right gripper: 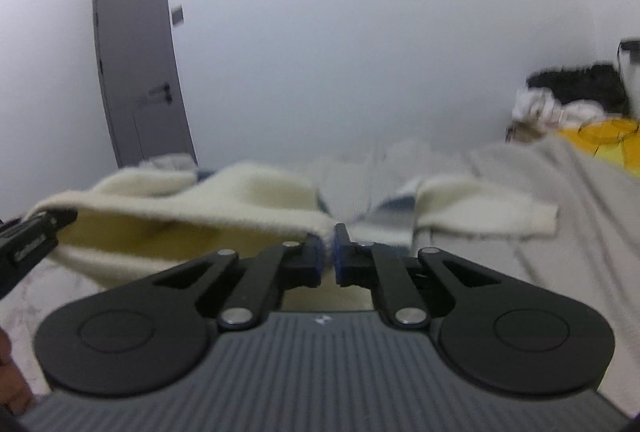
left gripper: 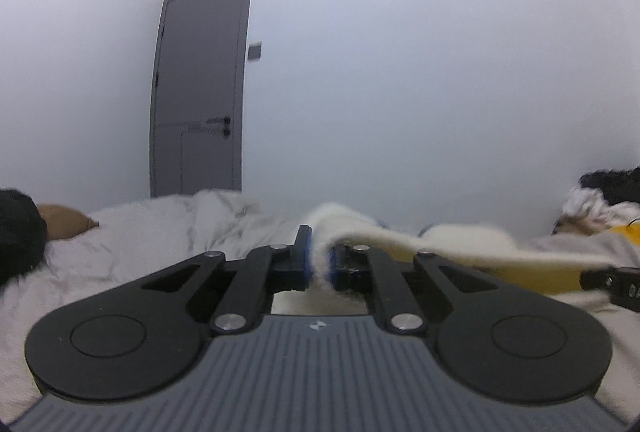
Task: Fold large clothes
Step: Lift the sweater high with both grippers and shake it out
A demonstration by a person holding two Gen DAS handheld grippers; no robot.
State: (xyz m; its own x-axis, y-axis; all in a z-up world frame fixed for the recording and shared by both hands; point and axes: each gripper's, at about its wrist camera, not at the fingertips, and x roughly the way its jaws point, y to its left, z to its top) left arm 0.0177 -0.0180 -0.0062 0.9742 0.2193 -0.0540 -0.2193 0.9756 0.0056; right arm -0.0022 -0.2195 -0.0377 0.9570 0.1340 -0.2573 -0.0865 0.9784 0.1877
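**Cream fleece garment held up between both grippers over the bed**

Cream fleece garment (right gripper: 224, 191), thick and fuzzy with a yellowish inner face, hangs stretched over the bed (left gripper: 132, 232), its hem pulled taut between the two tools. The left gripper (left gripper: 319, 264) has its blue-padded jaws clamped on a bunched edge of the fleece, the fabric squeezed between the pads. The right gripper (right gripper: 328, 256) is likewise pinched tight on the other end of the same edge, a thin fold of cloth caught between its pads. From each wrist view the other tool shows at the frame's edge with the fleece running to it. Beyond the garment lies rumpled white bedding, and farther off a grey door (left gripper: 200, 91) stands closed in the white wall. A pile of dark and pale clothes (right gripper: 572, 95) sits at the right, next to something yellow (right gripper: 612, 139). Both views are a little blurred.
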